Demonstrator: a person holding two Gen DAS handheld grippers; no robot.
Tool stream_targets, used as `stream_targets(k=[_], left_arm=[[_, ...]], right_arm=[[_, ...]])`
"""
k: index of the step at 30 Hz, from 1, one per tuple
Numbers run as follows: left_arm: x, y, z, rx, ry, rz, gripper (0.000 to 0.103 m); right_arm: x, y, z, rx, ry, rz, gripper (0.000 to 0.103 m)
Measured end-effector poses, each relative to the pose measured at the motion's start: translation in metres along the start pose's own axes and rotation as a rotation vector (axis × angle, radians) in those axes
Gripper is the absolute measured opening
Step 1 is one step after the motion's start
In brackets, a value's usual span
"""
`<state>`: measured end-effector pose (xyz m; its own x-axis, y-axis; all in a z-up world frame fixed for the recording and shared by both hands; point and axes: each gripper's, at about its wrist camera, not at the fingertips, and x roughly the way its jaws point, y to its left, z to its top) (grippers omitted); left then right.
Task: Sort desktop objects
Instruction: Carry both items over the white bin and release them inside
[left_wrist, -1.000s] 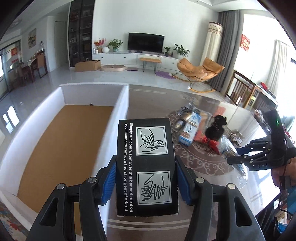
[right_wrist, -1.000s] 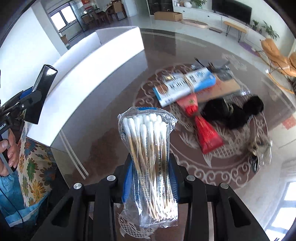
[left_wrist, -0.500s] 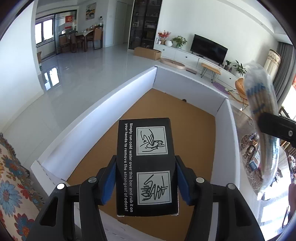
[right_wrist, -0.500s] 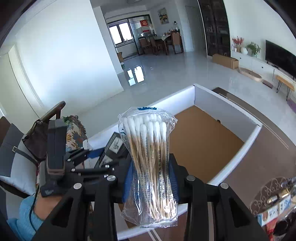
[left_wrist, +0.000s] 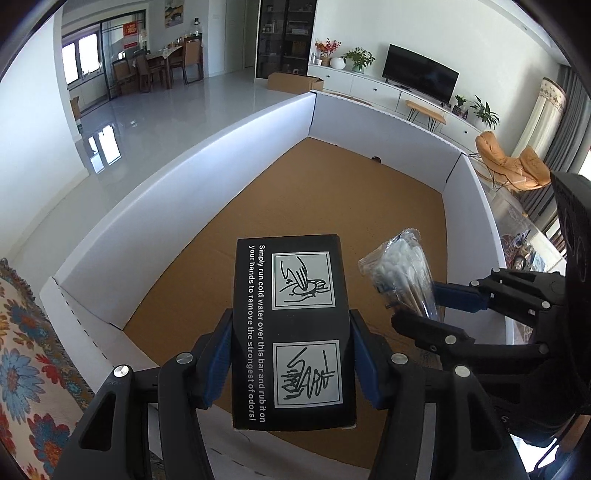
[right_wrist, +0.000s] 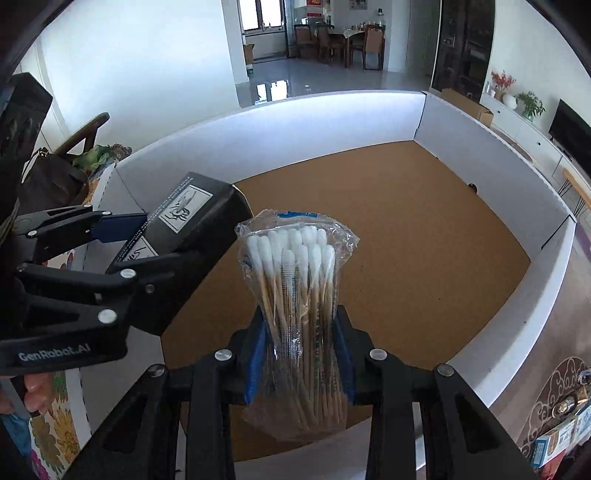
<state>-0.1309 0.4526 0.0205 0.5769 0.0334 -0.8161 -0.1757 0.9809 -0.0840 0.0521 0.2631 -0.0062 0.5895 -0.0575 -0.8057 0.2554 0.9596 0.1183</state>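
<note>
Both claws hang over the big white-walled bin (left_wrist: 207, 155), each with something to drop, so this looks like the delivery step of the sorting. The left claw (left_wrist: 291, 354) is clamped on a black box (left_wrist: 291, 325), its blue pads pressed flat to the box's two long sides, the box pointing forward over the bin's brown floor. The right claw (right_wrist: 301, 354) is pinched on a bag of swabs (right_wrist: 299, 314), squeezing the bag at its waist so the cotton heads fan out above. The two claws sit close side by side near the bin's near end, apart but not by much, both tilted down toward the floor. Neither item touches the floor as far as I can tell. Next, I'd judge, each claw needs to lower a little and spread, without knocking the other. More clutter waits on the table (right_wrist: 554, 317) to the right.
</note>
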Motion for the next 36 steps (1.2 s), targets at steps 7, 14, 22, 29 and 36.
stream_targets(k=[7, 14, 22, 29, 36], left_arm=[[0.0, -0.019, -0.007, 0.033, 0.012, -0.015, 0.058], [0.013, -0.035, -0.003, 0.077, 0.043, 0.055, 0.059], [-0.001, -0.036, -0.001, 0.069, -0.027, 0.188, 0.087], [-0.039, -0.082, -0.002, 0.126, -0.134, 0.112, 0.087], [-0.079, -0.208, -0.015, 0.35, -0.189, -0.192, 0.087]], right_arm=[[-0.031, -0.009, -0.034, -0.048, -0.002, -0.04, 0.032], [-0.043, -0.031, -0.039, 0.056, -0.041, 0.009, 0.059], [-0.076, -0.03, -0.031, 0.086, -0.148, 0.038, 0.096], [-0.135, -0.062, -0.068, 0.095, -0.31, -0.035, 0.097], [-0.18, -0.14, -0.19, 0.331, -0.337, -0.222, 0.102]])
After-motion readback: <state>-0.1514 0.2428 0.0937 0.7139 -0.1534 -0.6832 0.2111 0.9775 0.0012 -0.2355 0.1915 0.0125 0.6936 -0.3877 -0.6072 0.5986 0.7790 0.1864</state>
